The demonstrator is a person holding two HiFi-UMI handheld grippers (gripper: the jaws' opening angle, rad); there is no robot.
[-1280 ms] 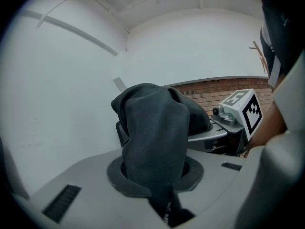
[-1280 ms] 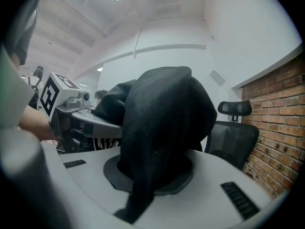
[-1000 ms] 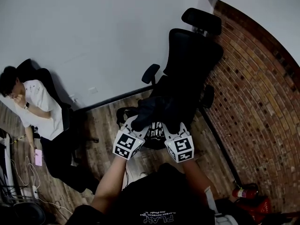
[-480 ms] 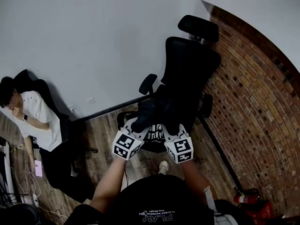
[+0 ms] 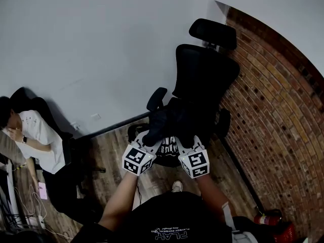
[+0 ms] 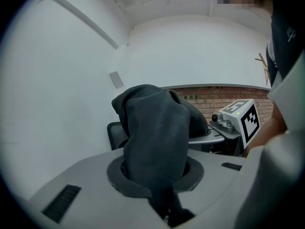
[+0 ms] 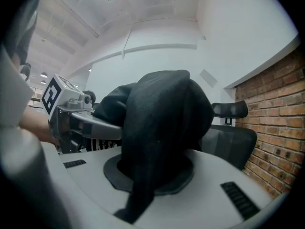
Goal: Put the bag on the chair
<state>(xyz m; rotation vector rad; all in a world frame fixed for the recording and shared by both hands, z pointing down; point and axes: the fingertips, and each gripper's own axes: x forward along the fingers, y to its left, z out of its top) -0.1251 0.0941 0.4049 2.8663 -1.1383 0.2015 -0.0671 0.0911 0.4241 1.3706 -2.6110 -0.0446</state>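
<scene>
A black cloth bag (image 5: 169, 125) hangs between my two grippers, in front of a black office chair (image 5: 205, 75) that stands against the white wall and the brick wall. My left gripper (image 5: 148, 138) is shut on a bunched fold of the bag (image 6: 155, 142). My right gripper (image 5: 183, 140) is shut on another fold of the bag (image 7: 159, 128). White print shows on the bag's lower part (image 5: 166, 145). The chair's seat is hidden behind the bag.
A person in a white shirt (image 5: 43, 140) sits in another chair at the left. A brick wall (image 5: 273, 120) runs along the right. A red fire extinguisher (image 5: 266, 220) lies on the wooden floor (image 5: 109, 146) at lower right. Cables (image 5: 25, 206) trail at lower left.
The chair and the bag have shifted slightly leftward and closer in the head view as the person steps forward. Both grippers still hold the bag.
</scene>
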